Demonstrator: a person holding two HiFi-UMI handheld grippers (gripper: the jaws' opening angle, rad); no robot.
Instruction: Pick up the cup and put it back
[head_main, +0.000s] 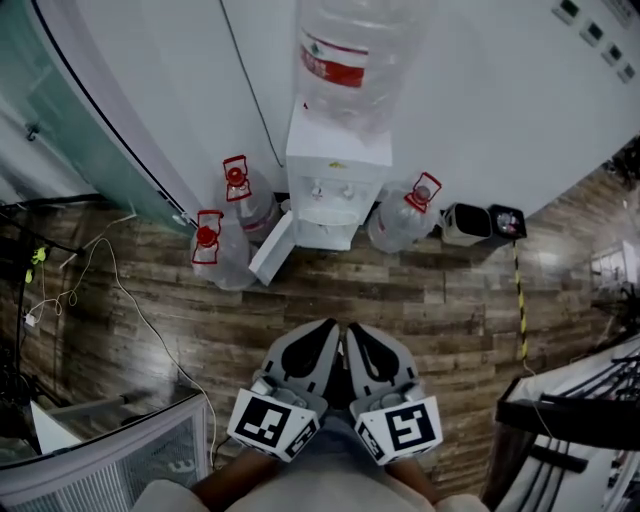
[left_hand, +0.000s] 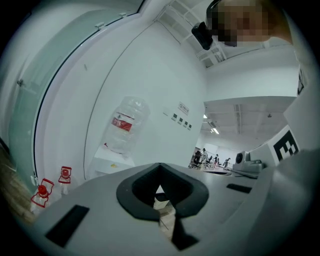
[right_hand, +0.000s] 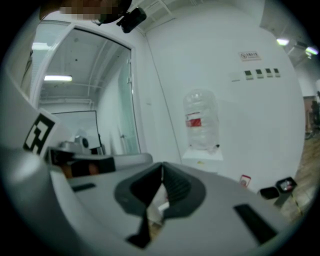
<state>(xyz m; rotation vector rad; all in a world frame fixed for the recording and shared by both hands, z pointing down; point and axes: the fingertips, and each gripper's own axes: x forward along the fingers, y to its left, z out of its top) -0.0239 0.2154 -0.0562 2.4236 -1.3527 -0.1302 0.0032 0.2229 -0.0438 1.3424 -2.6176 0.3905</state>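
I cannot make out a cup for certain; a small white shape in the tap recess (head_main: 325, 212) of the white water dispenser (head_main: 337, 165) is too small to tell. A large clear bottle (head_main: 345, 55) with a red label sits upside down on the dispenser. My left gripper (head_main: 328, 330) and right gripper (head_main: 354, 332) are side by side above the wooden floor, pointing at the dispenser, some way short of it. Both have their jaws together with nothing between them. The bottle (left_hand: 124, 125) shows beyond the shut left gripper (left_hand: 160, 169), and the bottle (right_hand: 201, 120) beyond the shut right gripper (right_hand: 162, 169).
Two clear jugs with red handles (head_main: 240, 195) (head_main: 213, 250) stand left of the dispenser, one more (head_main: 405, 215) to its right. A white panel (head_main: 272, 250) leans at its base. Small bins (head_main: 485, 222) sit by the wall. Cables (head_main: 150, 320) cross the floor; a wire rack (head_main: 130, 455) and dark furniture (head_main: 580, 410) flank me.
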